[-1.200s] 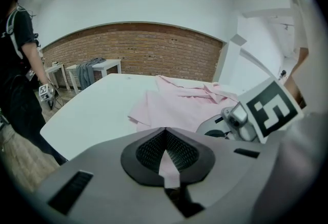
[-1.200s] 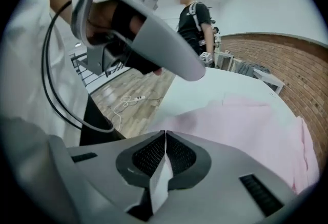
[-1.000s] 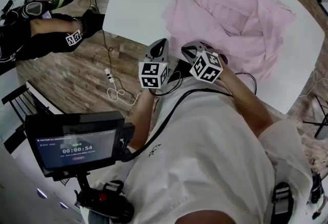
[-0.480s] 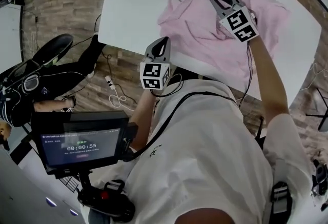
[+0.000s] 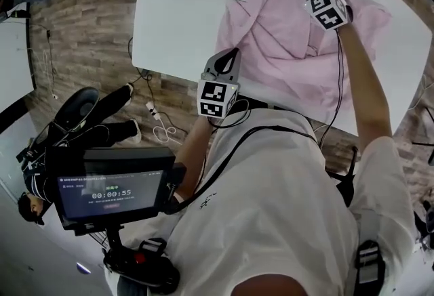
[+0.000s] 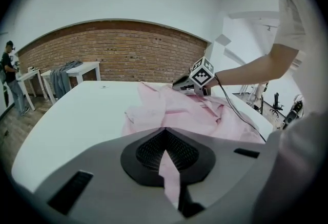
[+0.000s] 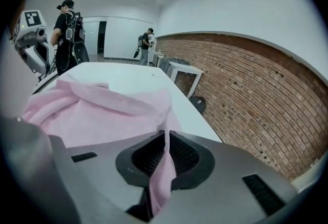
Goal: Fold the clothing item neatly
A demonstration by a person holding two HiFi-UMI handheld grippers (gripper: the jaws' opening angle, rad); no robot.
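The pink shirt (image 5: pixel 285 37) lies rumpled on the right half of the white table (image 5: pixel 183 3). The left gripper (image 6: pixel 165 155) is clamped on a thin strip of its fabric at the near edge, and the right gripper (image 7: pixel 163 159) is pinched on a fold at the far side. The head view alone shows a timer screen (image 5: pixel 108 192) and the wooden floor (image 5: pixel 88 51). The right gripper view adds two people with backpacks (image 7: pixel 69 23), and the left gripper view a grey cloth (image 6: pixel 64 77) draped over a side table. The person's torso (image 5: pixel 285 206) hides the table's near edge, and which part of the shirt each tool grips cannot be told
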